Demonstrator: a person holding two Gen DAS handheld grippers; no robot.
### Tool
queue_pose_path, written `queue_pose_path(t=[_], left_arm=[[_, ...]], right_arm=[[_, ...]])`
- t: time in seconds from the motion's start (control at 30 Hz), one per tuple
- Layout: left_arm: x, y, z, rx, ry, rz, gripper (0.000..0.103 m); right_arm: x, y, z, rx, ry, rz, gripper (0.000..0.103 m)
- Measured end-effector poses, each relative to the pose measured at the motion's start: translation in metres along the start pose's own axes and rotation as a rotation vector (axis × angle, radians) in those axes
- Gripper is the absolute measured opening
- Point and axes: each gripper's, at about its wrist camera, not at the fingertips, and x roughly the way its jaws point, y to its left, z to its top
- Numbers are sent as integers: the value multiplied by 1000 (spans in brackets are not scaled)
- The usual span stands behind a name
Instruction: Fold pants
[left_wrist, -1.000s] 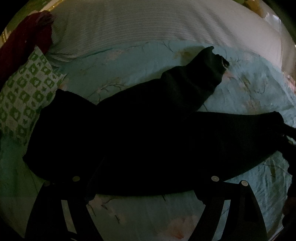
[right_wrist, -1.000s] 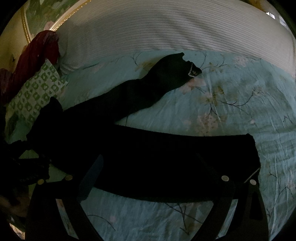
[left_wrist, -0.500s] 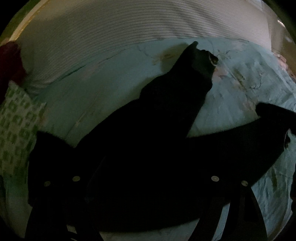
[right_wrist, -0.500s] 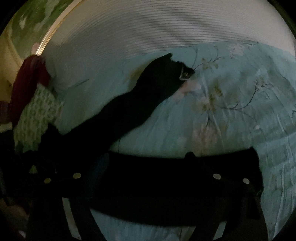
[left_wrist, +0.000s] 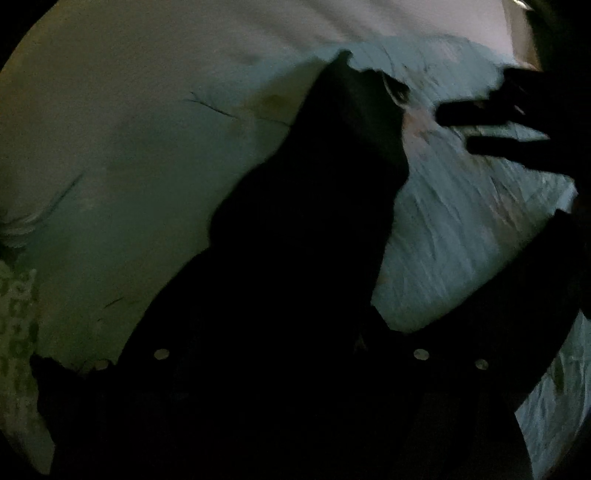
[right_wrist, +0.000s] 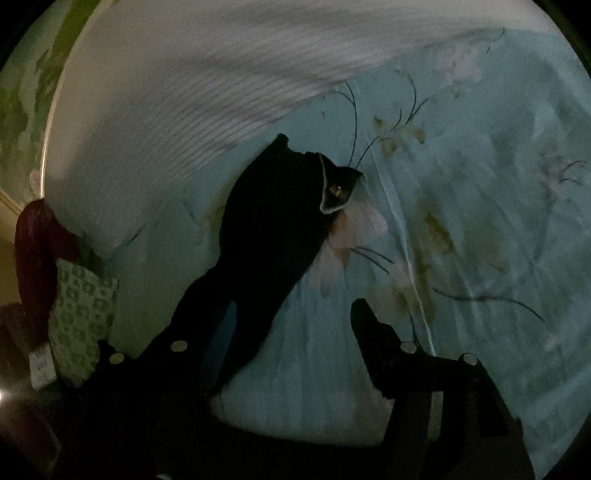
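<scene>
Black pants lie spread on the light blue floral bedsheet, one leg running up to its cuff near the striped cover. In the left wrist view my left gripper is low over the pants' dark upper part; its dark fingers merge with the cloth. In the right wrist view my right gripper is open over the sheet beside that leg, its right finger clear. The right gripper also shows at the upper right of the left wrist view.
A white striped cover lies across the far side of the bed. A green-and-white patterned pillow and dark red cloth sit at the left. The floral sheet spreads to the right.
Both grippers have moved forward and lower toward the far leg. The near leg has dropped out of the right wrist view. The right gripper now appears in the left wrist view.
</scene>
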Motion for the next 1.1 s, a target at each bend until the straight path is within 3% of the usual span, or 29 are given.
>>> queue_pose_path(t=[0.23, 0.33, 0.4, 0.43, 0.47, 0.5, 0.53, 0.57, 0.87, 1.1], left_arm=[[25, -1, 3, 118, 70, -44, 77], [31, 1, 4, 140, 83, -69, 74], [33, 3, 4, 145, 87, -84, 66], [33, 4, 5, 150, 86, -93, 58], [33, 5, 6, 154, 83, -93, 45], [32, 7, 6, 160, 78, -87, 38], [31, 9, 6, 168, 70, -65, 24], [29, 14, 5, 168, 70, -64, 19], [-21, 49, 6, 110, -30, -147, 16], [-53, 21, -12, 129, -73, -193, 16]], right_arm=[[34, -14, 17, 91, 39, 30, 62], [46, -18, 22, 129, 51, 42, 57], [48, -22, 27, 155, 41, 61, 36], [48, -26, 28, 170, 39, 77, 28], [46, -29, 29, 185, 36, 80, 12], [41, -30, 30, 191, 22, 86, 7], [35, -30, 30, 190, 7, 91, 7], [29, -29, 30, 190, -7, 94, 6], [-55, -6, 14, 219, -123, 101, 6], [-127, 7, -21, 176, -185, 24, 6]])
